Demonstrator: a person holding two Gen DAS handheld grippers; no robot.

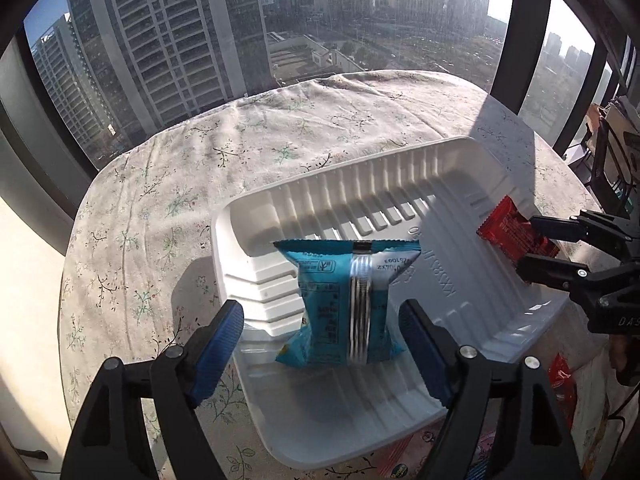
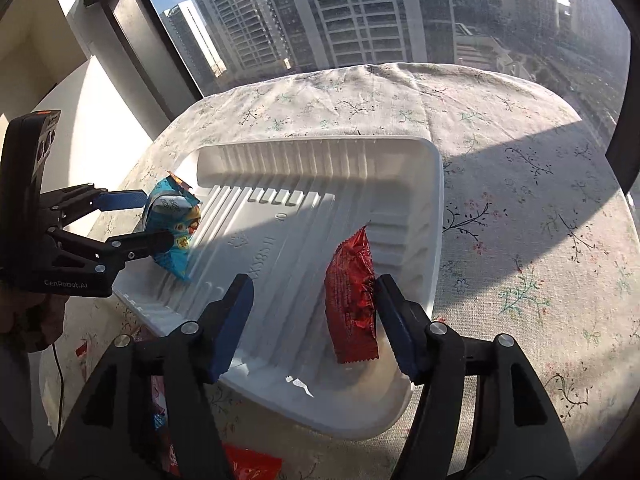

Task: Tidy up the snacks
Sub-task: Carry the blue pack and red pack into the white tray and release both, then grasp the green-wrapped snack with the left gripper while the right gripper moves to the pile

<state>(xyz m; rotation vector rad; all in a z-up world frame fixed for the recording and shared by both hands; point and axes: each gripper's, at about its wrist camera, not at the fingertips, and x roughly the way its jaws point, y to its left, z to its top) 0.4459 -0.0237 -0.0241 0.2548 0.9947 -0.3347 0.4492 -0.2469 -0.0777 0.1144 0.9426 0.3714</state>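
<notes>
Here, on my left wrist view, the left gripper [image 1: 322, 330] stands wide, pads clear of the blue snack packet [image 1: 344, 300] in the white tray [image 1: 472, 292]. On the right view, my right gripper [image 2: 314, 316] gapes around the red snack packet [image 2: 352, 296], its right pad seemingly touching it.

Each fisheye rides on a gripper, looking steeply down along its fingers, close over the ribbed white plastic tray [image 1: 460, 184] [image 2: 400, 184] on a floral tablecloth [image 1: 280, 128] [image 2: 520, 120], towards a window; both share tray, cloth and each other's gripper
</notes>
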